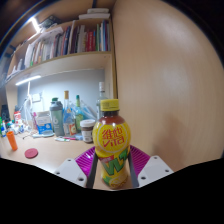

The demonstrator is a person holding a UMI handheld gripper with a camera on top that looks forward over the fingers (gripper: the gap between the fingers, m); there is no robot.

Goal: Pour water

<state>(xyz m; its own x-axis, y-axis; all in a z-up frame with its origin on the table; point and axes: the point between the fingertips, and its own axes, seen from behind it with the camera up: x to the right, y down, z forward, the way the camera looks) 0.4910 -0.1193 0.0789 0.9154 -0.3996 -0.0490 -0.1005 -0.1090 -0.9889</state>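
Observation:
A yellow drink bottle (112,142) with a brown cap and a yellow-green label stands upright between my gripper's (112,170) two fingers. The magenta pads (88,158) press against its lower body on both sides, so the gripper is shut on the bottle. The bottle seems lifted, with the light desk (50,150) behind and below it. Its base is hidden low between the fingers.
At the back left of the desk stand several bottles and jars (62,118). An orange bottle (11,138) and a red lid (31,153) lie further left. Bookshelves (65,45) hang above. A tall wooden panel (165,70) rises at the right.

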